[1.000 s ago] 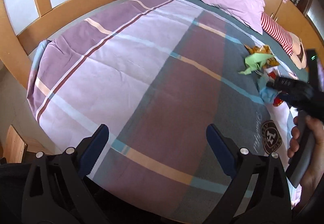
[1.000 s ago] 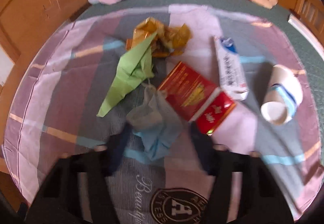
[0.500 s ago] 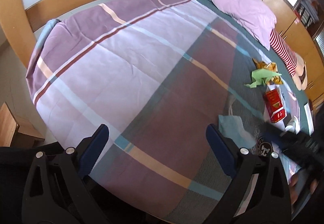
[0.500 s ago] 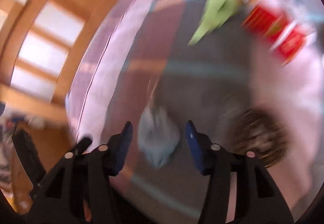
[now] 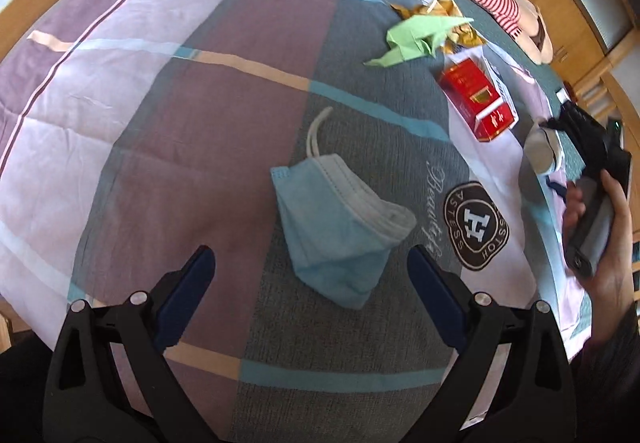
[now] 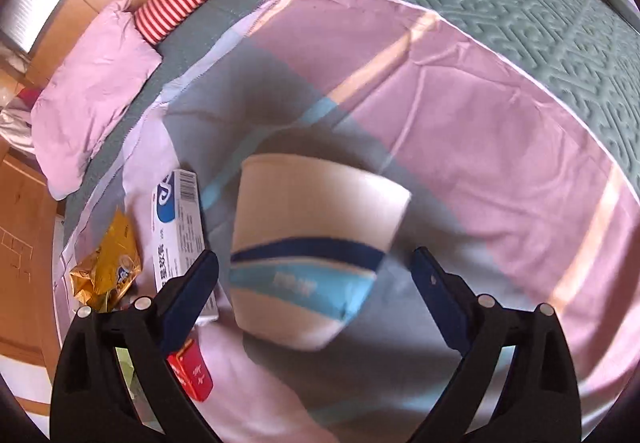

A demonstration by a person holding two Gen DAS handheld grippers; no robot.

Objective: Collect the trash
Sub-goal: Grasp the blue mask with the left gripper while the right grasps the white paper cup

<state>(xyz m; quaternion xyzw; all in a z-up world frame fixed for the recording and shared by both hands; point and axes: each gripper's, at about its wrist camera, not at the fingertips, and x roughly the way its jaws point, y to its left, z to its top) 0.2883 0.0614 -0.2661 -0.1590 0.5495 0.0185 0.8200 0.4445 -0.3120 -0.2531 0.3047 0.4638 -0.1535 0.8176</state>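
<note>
Since a second ago the blue face mask [image 5: 336, 231] has gone from the heap of litter, where it lay under the right gripper, to a spot of its own on the bedspread [image 5: 192, 91], and the right gripper has swung away from it to the paper cup.

Left wrist view: the left gripper [image 5: 310, 279] hangs wide open above the mask, touching nothing, its fingers either side of the mask's lower fold. Well apart from it, farther up the bed, lie the green paper [image 5: 416, 37], the gold wrapper [image 5: 460, 31] just behind it, and the red carton [image 5: 476, 97]. At the right edge the person's right hand [image 5: 604, 239] grips the handle of the other tool beside the cup [image 5: 538, 159].

Right wrist view: the right gripper [image 6: 314, 271] is open wide, with the paper cup [image 6: 312, 255] lying on its side between the fingers, blurred, and not yet squeezed as far as I can tell. A white and blue box [image 6: 178, 235] lies just left of it, the gold wrapper [image 6: 108, 267] beyond that, and a corner of the red carton [image 6: 192, 373] under the left finger.

No bin or bag shows, and every piece is on the bed, so I judge the collecting barely begun.
</note>
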